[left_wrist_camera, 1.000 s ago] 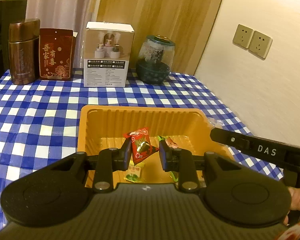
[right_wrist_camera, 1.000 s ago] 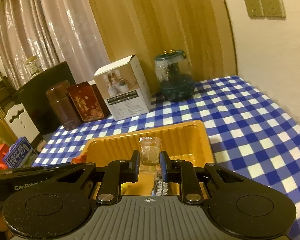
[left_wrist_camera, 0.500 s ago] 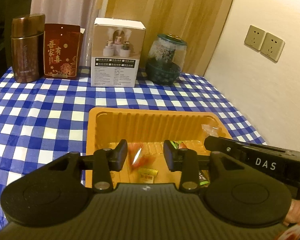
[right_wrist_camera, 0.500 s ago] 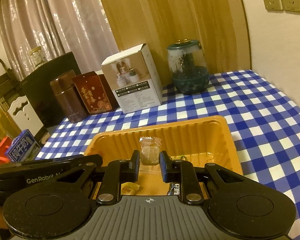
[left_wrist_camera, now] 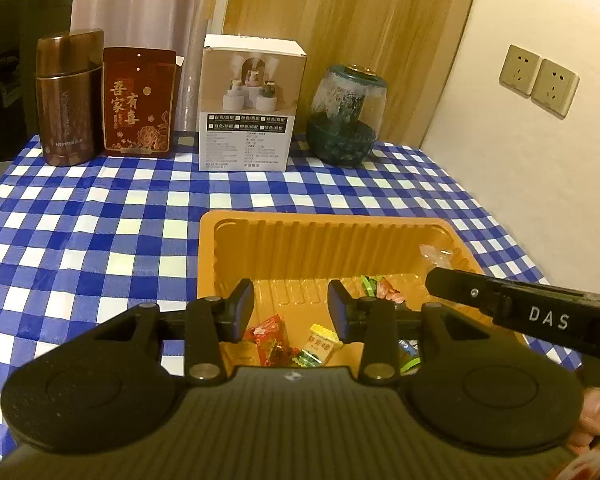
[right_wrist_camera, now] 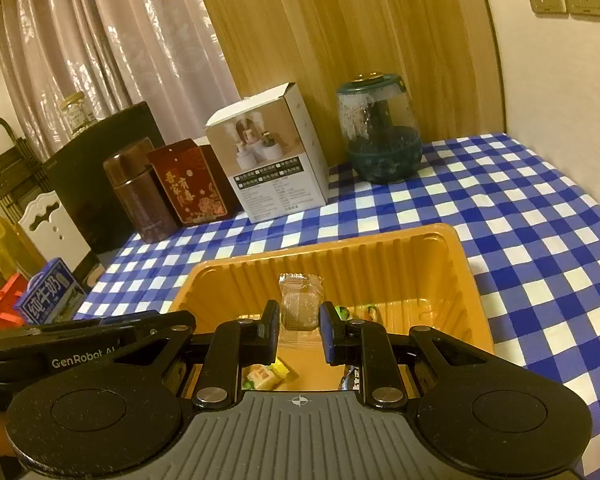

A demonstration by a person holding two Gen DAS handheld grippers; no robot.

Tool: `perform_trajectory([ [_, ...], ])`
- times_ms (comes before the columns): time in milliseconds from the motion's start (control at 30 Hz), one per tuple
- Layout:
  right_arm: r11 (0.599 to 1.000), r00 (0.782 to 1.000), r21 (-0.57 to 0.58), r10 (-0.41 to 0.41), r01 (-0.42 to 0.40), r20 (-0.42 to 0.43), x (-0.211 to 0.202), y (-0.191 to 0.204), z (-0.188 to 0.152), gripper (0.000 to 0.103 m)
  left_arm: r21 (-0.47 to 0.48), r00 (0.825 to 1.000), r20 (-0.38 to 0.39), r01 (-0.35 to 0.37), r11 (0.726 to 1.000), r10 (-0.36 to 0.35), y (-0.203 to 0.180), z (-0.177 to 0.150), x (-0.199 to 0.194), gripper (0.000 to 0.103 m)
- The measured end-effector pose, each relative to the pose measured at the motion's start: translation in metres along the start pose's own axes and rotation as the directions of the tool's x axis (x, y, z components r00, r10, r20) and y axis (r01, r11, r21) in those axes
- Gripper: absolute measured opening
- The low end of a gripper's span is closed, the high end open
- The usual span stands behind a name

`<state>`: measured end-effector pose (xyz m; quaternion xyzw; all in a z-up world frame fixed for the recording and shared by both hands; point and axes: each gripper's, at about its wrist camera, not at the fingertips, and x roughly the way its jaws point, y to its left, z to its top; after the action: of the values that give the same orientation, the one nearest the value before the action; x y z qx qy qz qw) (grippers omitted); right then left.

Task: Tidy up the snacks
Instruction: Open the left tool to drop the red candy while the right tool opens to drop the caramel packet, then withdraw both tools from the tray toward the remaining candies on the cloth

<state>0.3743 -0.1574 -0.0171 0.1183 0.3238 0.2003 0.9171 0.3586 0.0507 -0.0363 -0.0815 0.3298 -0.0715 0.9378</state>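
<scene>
An orange plastic tray (left_wrist_camera: 324,236) sits on the blue checked tablecloth. My left gripper (left_wrist_camera: 291,308) is open and empty above the tray's near side. Below it lie a red snack packet (left_wrist_camera: 270,338), a yellow packet (left_wrist_camera: 320,342) and other small sweets (left_wrist_camera: 380,286). My right gripper (right_wrist_camera: 299,330) is shut on a clear-wrapped snack (right_wrist_camera: 298,300) and holds it over the tray (right_wrist_camera: 452,264). The clear wrapper's top also shows in the left wrist view (left_wrist_camera: 434,254) beyond the right gripper's finger (left_wrist_camera: 480,292).
At the back of the table stand a brown canister (left_wrist_camera: 66,98), a red box with gold writing (left_wrist_camera: 138,106), a white carton (left_wrist_camera: 250,106) and a glass jar (left_wrist_camera: 346,118). A wall runs along the right. A blue milk carton (right_wrist_camera: 48,298) lies off the table's left.
My left gripper opened and let go of the red packet, which dropped into the tray. Then it drew back a little. My right gripper still holds the clear-wrapped snack over the tray.
</scene>
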Motion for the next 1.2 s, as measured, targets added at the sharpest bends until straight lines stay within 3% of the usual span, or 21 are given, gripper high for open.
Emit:
perform_trajectory([
  [333,0.998,0.998,-0.019,0.06,-0.06,-0.003,0.001,0.005,0.0,0.022,0.015,1.0,-0.011,0.002,1.0,-0.002,-0.003,-0.002,0.001,0.036],
  [367,0.998,0.998,-0.032,0.056,-0.056,0.001,0.001,0.007,-0.001,0.027,0.015,1.0,-0.012,0.003,1.0,-0.003,-0.003,-0.002,0.001,0.036],
  [400,0.998,0.999,-0.04,0.045,-0.045,0.006,0.001,0.008,-0.001,0.045,0.017,1.0,-0.012,0.003,1.0,-0.003,-0.003,-0.002,0.001,0.036],
  [467,0.999,0.999,-0.031,0.034,-0.033,0.026,-0.001,0.007,-0.002,0.069,0.022,1.0,-0.014,0.003,1.0,-0.003,-0.004,-0.003,0.002,0.036],
  [1000,1.0,0.999,0.016,-0.01,0.009,0.041,-0.006,-0.008,0.002,0.069,0.029,1.0,-0.018,0.004,1.0,-0.004,-0.005,-0.005,0.003,0.036],
  [1200,0.999,0.995,0.026,-0.04,0.038,0.09,-0.017,-0.012,0.003,0.069,0.022,1.0,0.003,0.001,1.0,-0.001,-0.004,-0.006,-0.002,0.043],
])
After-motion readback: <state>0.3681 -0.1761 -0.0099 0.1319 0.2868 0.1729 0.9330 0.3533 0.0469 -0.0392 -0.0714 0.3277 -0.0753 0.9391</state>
